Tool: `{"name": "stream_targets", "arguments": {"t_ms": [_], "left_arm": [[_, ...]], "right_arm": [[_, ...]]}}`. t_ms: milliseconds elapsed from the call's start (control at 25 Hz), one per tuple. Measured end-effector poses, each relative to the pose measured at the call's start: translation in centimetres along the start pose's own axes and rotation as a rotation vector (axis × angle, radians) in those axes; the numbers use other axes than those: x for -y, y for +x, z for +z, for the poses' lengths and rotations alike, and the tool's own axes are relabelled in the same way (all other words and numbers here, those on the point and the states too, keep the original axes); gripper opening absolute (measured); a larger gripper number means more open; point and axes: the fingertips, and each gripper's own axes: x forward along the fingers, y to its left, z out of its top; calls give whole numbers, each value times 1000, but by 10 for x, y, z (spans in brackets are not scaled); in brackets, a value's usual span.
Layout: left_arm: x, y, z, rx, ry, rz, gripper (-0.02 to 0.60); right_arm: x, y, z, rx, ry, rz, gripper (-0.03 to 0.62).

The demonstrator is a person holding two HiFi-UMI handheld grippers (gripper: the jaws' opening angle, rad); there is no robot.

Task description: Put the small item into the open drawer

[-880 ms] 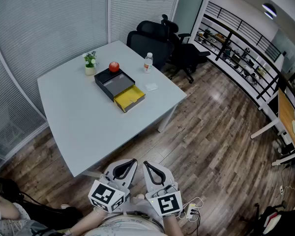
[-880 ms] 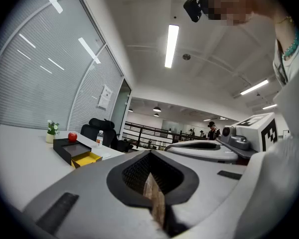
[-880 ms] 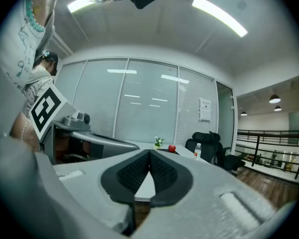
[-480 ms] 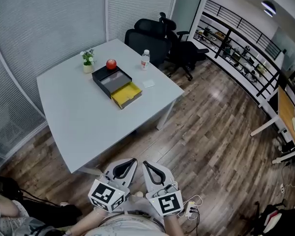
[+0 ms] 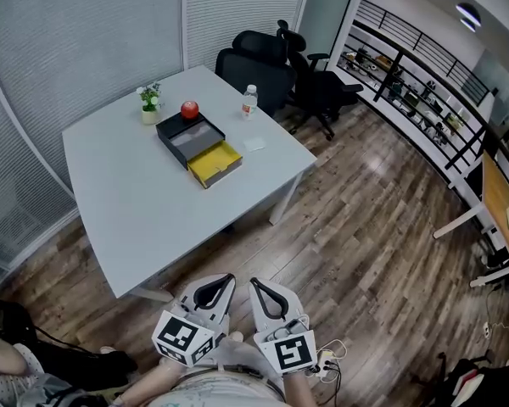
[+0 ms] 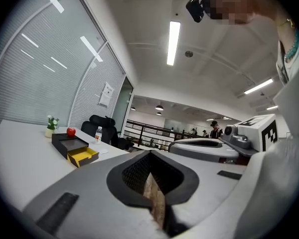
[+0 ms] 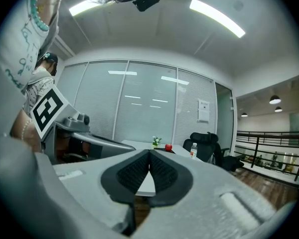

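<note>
On the white table (image 5: 136, 202) stands a black box (image 5: 189, 133) with its yellow drawer (image 5: 214, 163) pulled open towards me. A red apple (image 5: 189, 109) rests on the box's far corner. A small flat white item (image 5: 255, 144) lies to the right of the drawer. My left gripper (image 5: 214, 288) and right gripper (image 5: 267, 293) are side by side close to my body, well short of the table, both shut and empty. In the left gripper view the drawer (image 6: 83, 156) and apple (image 6: 71, 131) are far off at the left. In the right gripper view the apple (image 7: 168, 147) is small and distant.
A potted plant (image 5: 149, 100) and a water bottle (image 5: 249, 101) stand near the table's far edge. Black office chairs (image 5: 276, 66) sit behind the table. Wooden floor (image 5: 365, 244) lies between me and the table. Shelving (image 5: 416, 83) runs along the right.
The table and its things have drifted slightly up and left in the head view. Both grippers keep their place at the bottom, still shut.
</note>
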Motion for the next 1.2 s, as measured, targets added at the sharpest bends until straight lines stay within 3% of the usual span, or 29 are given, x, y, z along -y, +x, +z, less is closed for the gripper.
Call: {"name": "stream_targets", "arguments": {"t_ms": [680, 1200], "left_arm": [[-69, 123, 26, -22, 3, -56, -3], [-124, 163, 39, -31, -14, -65, -3]], "right_arm": [[97, 104, 10, 17, -24, -32, 3], [125, 171, 10, 6, -20, -32, 3]]}}
